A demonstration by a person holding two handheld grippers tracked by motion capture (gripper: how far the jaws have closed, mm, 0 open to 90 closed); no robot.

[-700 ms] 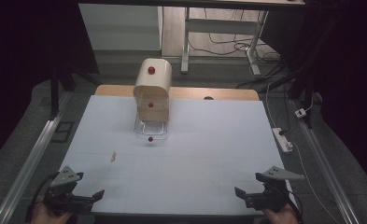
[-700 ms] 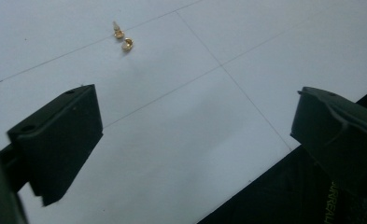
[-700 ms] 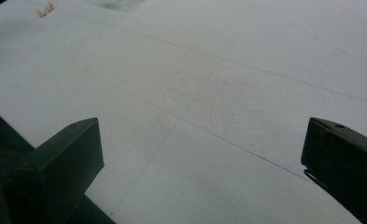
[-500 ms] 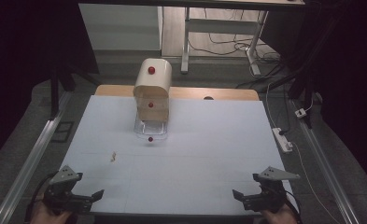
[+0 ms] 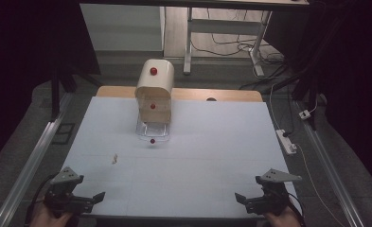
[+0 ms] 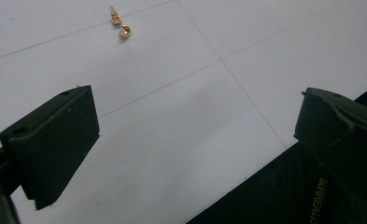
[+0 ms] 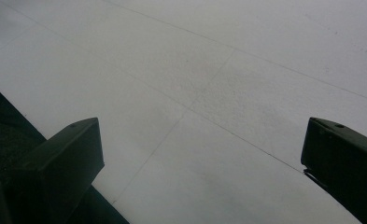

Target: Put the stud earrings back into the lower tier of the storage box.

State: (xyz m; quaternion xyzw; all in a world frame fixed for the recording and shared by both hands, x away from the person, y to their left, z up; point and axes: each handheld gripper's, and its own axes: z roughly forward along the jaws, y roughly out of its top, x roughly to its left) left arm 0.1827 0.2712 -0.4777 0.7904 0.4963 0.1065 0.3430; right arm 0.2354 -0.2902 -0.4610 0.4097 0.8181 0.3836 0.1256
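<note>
White table (image 5: 198,179) bears both grippers (image 5: 79,201) (image 5: 261,201) low, level, jaws spread empty.

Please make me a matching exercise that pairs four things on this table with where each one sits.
Things:
1. cream box
2. gold pieces
3. left gripper
4. right gripper

Places:
A. near right corner of the white mat
B. far middle of the mat
C. near left corner
D. left of centre, on the mat between box and left gripper

Pairs: 1-B, 2-D, 3-C, 4-A
</note>
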